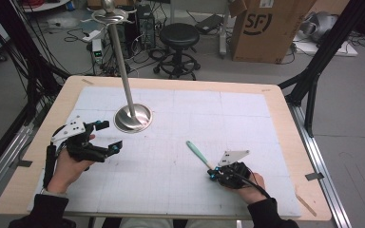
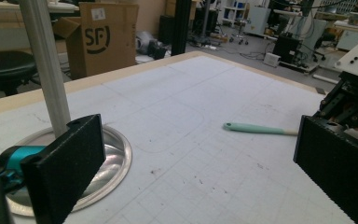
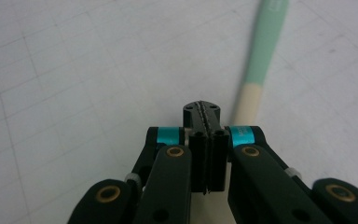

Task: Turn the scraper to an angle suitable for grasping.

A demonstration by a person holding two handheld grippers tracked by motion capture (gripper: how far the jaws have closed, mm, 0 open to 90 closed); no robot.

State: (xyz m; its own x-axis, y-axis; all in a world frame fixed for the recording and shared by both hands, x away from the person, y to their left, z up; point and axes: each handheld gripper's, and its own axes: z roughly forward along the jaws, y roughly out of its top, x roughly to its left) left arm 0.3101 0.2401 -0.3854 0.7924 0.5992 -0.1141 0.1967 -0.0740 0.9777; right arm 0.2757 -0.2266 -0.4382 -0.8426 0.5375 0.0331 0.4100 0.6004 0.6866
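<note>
A mint-green tool [image 1: 197, 153] with a cream end lies on the white gridded mat [image 1: 218, 118]; it also appears in the left gripper view [image 2: 256, 129] and the right gripper view [image 3: 263, 51]. My right gripper [image 1: 210, 175] sits low at the tool's near end, its jaws shut flat against each other [image 3: 201, 109] with nothing seen between them. The cream end runs just beside and under the right jaw. My left gripper [image 1: 107, 135] is open wide and empty [image 2: 191, 154], right next to the round base of a metal stand [image 1: 133, 118] [image 2: 107, 158].
The stand's pole [image 1: 119, 52] rises tall at the mat's back left. Bare wooden table rim [image 1: 285, 137] surrounds the mat. Beyond the table are a black stool [image 1: 179, 35], a cardboard box [image 1: 266, 28] and black frame posts [image 1: 328, 47].
</note>
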